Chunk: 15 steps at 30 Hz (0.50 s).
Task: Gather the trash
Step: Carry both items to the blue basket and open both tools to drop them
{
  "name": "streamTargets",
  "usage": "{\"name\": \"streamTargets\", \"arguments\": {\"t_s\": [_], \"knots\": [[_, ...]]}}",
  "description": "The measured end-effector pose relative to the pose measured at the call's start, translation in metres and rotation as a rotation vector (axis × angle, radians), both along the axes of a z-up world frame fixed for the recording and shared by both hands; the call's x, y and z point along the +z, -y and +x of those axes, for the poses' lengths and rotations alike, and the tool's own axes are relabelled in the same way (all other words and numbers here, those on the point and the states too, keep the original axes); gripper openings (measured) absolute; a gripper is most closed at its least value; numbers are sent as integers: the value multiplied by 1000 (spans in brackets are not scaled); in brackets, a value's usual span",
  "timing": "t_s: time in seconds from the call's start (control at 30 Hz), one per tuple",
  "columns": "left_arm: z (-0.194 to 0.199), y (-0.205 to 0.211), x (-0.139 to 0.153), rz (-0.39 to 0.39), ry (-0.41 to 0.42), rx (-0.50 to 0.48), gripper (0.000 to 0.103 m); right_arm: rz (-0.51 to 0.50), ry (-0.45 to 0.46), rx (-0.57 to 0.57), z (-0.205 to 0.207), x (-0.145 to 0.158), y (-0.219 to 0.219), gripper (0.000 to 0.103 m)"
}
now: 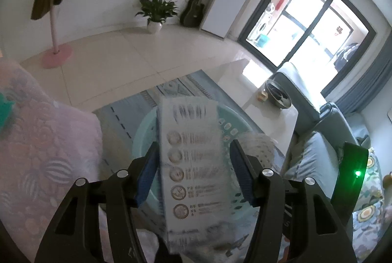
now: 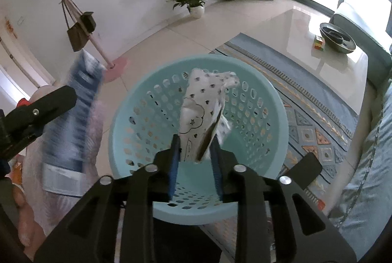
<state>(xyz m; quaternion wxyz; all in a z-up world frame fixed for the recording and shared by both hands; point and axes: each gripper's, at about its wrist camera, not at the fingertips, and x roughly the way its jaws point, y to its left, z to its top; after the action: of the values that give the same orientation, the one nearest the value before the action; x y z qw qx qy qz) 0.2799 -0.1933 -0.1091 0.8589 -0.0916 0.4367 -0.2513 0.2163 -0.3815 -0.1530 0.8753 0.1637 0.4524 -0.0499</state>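
Note:
A light blue perforated basket [image 2: 257, 101] stands on the rug below both grippers; its rim [image 1: 235, 123] shows in the left wrist view. My left gripper [image 1: 193, 165] has its jaws wide apart with a white and blue printed box [image 1: 191, 152] between them, blurred; the right pad [image 1: 241, 172] stands clear of it. The same box [image 2: 73, 125] appears at the left of the right wrist view, beside the basket. My right gripper [image 2: 196, 147] is shut on a crumpled white patterned paper bag [image 2: 203, 101] held over the basket's opening.
A patterned blue rug [image 2: 318, 101] lies under the basket. A white low table [image 2: 325, 42] with a dark bowl [image 2: 336, 37] stands at the right, a blue-grey sofa [image 1: 328, 130] beyond. A pink floral cloth [image 1: 41, 152] is at the left. A pink coat stand [image 1: 57, 52] stands on the tiled floor.

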Motion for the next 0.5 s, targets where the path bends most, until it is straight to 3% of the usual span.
{"name": "streamTargets", "arguments": {"t_s": [0.07,0.1,0.17,0.5], "knots": [[-3,0,0,-1,6,4,65,9,5,-8,-3,1,4,35],[-5,-2,1,3,13,11,71,10,11,-13,-4,3,5,46],[-10,-4,4,0,25,18,73,5,26,-23,-7,7,6,52],[-50,-31,41,-9,115,44,73,21,105,16,-27,43,-14,52]]}}
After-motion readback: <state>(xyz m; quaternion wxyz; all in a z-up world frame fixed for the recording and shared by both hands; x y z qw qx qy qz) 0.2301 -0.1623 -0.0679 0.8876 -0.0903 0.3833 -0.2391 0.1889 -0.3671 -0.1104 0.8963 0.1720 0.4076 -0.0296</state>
